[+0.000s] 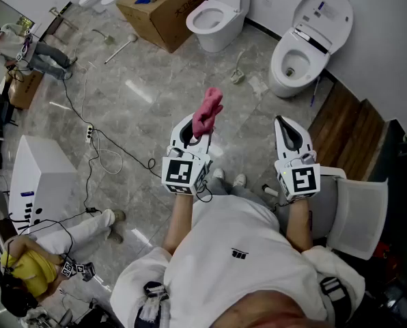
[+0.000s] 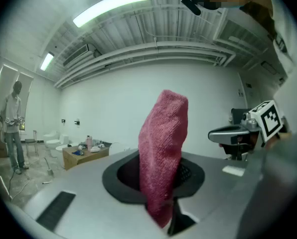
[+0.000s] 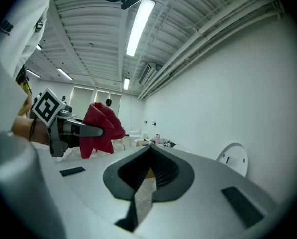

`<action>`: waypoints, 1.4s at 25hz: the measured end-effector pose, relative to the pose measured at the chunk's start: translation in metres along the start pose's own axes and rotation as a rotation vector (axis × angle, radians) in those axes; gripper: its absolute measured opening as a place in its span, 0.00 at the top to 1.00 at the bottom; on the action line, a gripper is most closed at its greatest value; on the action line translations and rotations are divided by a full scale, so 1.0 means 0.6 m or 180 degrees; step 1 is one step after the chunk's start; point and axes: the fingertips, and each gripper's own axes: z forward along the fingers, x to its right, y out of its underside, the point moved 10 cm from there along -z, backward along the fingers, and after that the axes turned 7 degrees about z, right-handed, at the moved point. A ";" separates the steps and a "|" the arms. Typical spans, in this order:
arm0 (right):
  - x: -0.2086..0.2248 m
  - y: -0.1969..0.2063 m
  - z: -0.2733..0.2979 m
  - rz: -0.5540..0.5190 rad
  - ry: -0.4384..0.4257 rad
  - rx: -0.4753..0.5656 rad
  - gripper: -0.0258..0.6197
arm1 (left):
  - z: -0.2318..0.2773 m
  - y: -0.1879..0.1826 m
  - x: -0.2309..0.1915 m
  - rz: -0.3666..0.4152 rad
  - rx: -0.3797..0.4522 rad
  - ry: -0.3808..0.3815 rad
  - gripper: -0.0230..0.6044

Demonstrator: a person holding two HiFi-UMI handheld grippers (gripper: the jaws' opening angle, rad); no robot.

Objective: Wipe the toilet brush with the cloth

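Cloth, pink, gripped above tiled floor.
Left hand-held gripper clamped on cloth; right hand-held gripper closed, holding nothing.

We see a cloth of rough, nubbly pink terry. The left tool and right tool look like smooth matt plastic, with ribbed black pads. The floor is glossy marbled stone, the toilet glossy white ceramic, the box matt cardboard.
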 end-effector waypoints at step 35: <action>-0.029 0.028 0.306 0.0021 0.0088 -0.0298 0.97 | 0.193 0.063 -0.253 -0.0061 0.0007 0.0342 0.83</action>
